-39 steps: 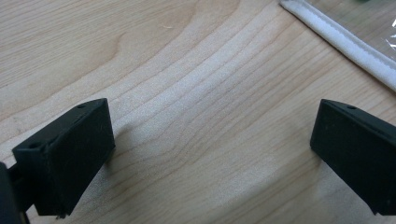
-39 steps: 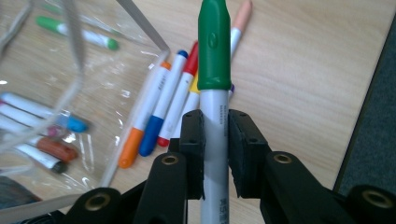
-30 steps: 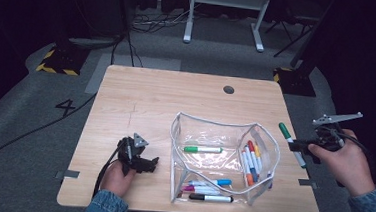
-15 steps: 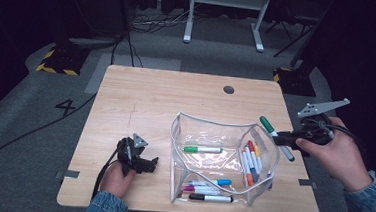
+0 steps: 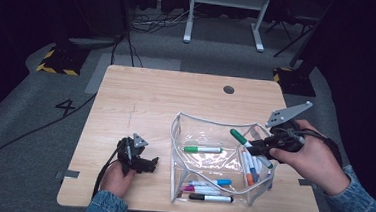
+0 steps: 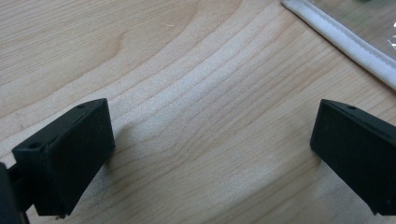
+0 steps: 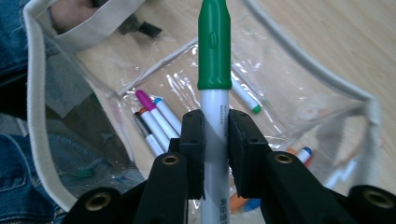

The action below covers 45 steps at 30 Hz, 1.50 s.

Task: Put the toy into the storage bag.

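Observation:
A clear plastic pouch (image 5: 214, 133) with a white zip rim stands open on the wooden table (image 5: 166, 99), holding several coloured markers (image 5: 203, 149). My right gripper (image 5: 257, 144) hovers over the pouch's right side, shut on a white marker with a green cap (image 5: 239, 137), the cap pointing left over the opening. In the right gripper view the green-capped marker (image 7: 214, 51) stands between the pads (image 7: 192, 140), with the pouch (image 7: 196, 84) below. My left gripper (image 5: 149, 163) rests on the table left of the pouch, jaws wide apart over bare wood (image 6: 210, 116).
The pouch's white rim (image 6: 345, 44) lies just ahead of the left gripper. A round cable hole (image 5: 228, 89) sits near the table's far edge. Grey tape (image 5: 70, 174) marks the table's front left edge. Cables and a stand's feet lie on the floor beyond.
My right gripper has carried the green-capped marker leftward and slightly up, from beyond the pouch's right side to above its opening. The left gripper has stayed put.

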Motion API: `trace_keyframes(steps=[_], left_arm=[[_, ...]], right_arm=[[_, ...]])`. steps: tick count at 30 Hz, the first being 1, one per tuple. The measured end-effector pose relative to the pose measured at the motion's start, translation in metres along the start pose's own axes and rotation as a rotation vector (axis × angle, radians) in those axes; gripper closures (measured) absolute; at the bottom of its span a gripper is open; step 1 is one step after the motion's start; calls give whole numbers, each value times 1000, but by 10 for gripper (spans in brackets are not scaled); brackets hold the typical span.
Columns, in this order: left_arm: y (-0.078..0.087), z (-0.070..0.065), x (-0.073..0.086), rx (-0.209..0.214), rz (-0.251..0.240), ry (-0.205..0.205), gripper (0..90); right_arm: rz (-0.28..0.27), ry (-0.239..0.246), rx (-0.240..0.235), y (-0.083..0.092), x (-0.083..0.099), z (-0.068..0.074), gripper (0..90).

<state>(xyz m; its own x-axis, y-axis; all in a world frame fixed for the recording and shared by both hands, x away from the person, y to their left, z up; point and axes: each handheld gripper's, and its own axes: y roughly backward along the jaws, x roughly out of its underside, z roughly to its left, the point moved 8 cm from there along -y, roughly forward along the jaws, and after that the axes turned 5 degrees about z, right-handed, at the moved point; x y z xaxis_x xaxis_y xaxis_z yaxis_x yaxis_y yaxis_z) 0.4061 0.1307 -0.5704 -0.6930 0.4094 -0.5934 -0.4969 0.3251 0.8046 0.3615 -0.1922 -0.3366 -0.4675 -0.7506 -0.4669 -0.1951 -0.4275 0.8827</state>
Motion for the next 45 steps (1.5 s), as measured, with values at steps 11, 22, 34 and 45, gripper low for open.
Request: trace_keyframes(steps=[11,22,34,45], left_arm=[[0,0,0,0,0,1,0],[0,0,0,0,0,0,0],[0,0,0,0,0,0,0],[0,0,0,0,0,0,0]], right_arm=[[96,116,-83,-36,-10,30,774],[200,202,-132,-68,-15,49,774],[305,259,-150,-96,-17,57,774],[406,312,-174,-125,-7,63,774]])
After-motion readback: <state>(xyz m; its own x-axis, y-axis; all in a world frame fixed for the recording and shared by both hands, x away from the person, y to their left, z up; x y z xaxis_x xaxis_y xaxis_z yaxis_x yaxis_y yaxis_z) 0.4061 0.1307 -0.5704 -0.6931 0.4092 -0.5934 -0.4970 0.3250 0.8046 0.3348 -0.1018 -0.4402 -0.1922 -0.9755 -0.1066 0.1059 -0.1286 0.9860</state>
